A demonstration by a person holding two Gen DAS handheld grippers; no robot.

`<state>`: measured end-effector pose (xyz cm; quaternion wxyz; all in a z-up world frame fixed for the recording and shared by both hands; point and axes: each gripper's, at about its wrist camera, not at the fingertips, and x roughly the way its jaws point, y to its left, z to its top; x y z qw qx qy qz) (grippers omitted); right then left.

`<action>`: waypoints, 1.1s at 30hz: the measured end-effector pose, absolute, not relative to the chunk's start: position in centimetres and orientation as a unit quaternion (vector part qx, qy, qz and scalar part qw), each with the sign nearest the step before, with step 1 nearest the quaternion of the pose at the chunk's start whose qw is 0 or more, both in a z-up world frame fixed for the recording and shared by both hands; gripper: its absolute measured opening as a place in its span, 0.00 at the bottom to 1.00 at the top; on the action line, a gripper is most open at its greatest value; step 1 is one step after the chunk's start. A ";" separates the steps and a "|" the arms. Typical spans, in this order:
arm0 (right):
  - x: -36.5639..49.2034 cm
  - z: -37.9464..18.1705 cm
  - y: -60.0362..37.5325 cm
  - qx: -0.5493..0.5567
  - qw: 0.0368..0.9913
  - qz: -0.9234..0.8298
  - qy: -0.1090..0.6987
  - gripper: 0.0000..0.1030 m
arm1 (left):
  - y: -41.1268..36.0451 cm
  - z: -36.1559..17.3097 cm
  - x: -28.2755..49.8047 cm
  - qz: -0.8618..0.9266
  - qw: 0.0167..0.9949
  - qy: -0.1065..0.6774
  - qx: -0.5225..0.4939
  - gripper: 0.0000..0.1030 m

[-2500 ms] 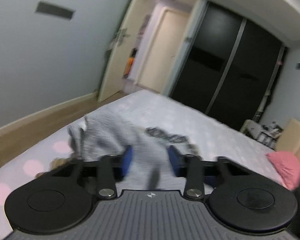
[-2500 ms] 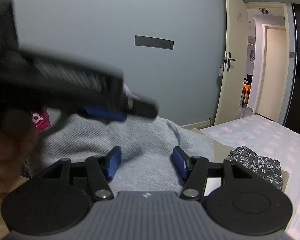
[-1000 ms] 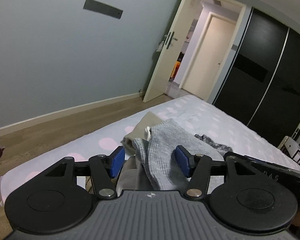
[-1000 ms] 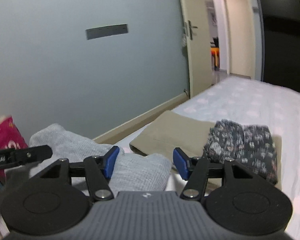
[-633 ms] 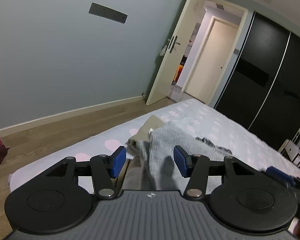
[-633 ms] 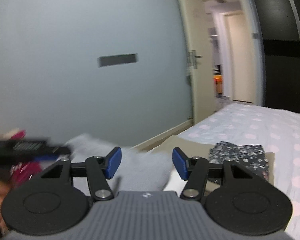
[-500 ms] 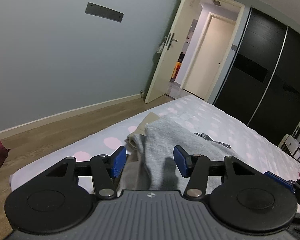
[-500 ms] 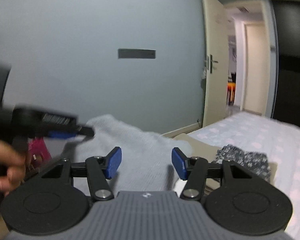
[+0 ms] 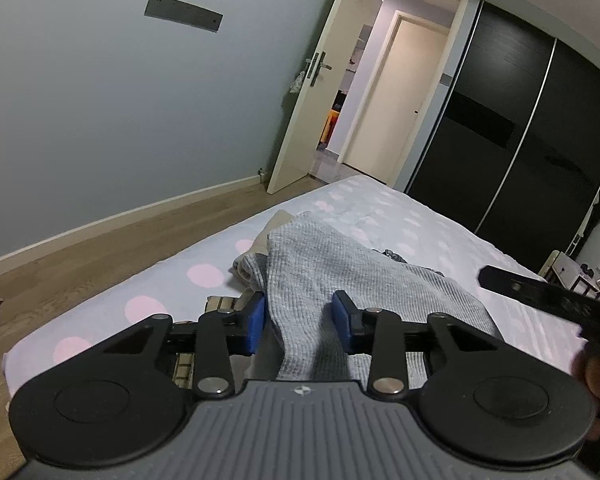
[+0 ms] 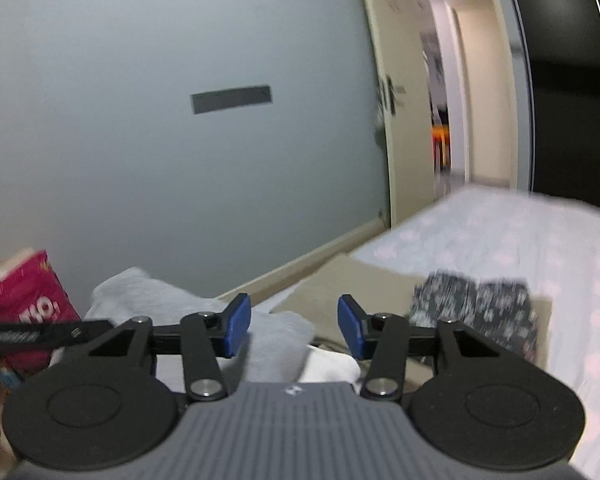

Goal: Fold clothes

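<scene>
Grey knit cloth — the sweater (image 9: 340, 276) — lies on the bed (image 9: 440, 236) near its front corner, partly over a tan folded piece (image 9: 274, 226). The left gripper (image 9: 299, 322) has just been closing; a fold of the sweater sits between its blue pads, but the pads do not seem to press it yet. The right gripper (image 10: 294, 326) has been closing a little too — its jaws stand apart, with grey and white cloth below them, nothing held. A second ago the sweater was bunched up; now it lies flatter and wider. So the spread looks done, and a new grab for a fold comes next. Beyond a small flowery piece (image 10: 476, 312) the bed is bare, with room to move.
</scene>
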<state>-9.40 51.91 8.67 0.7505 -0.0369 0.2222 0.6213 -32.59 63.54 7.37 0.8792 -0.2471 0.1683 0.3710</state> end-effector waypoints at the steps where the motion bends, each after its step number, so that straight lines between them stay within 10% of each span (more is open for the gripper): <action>1: -8.6 8.4 52.4 -0.025 0.745 0.622 0.241 0.51 | 63.6 7.3 -32.6 0.369 0.880 0.168 -0.247 0.32; 8: -6.6 6.4 54.5 0.038 0.681 0.654 0.328 0.46 | 63.7 6.8 -32.4 0.363 0.883 0.170 -0.243 0.31; 12: -6.3 5.9 54.7 0.046 0.691 0.637 0.339 0.07 | 63.8 6.8 -32.1 0.361 0.884 0.176 -0.240 0.14; 22: -5.3 5.3 53.8 0.106 0.691 0.611 0.372 0.08 | 66.2 5.4 -36.4 0.339 0.850 0.087 -0.394 0.20; 26: -5.7 6.0 52.4 0.104 0.737 0.575 0.339 0.42 | 66.3 5.9 -38.1 0.364 0.841 0.076 -0.392 0.20; 33: -10.9 7.8 46.7 0.051 0.740 0.630 0.231 0.42 | 63.5 9.1 -39.3 0.391 0.852 0.087 -0.337 0.26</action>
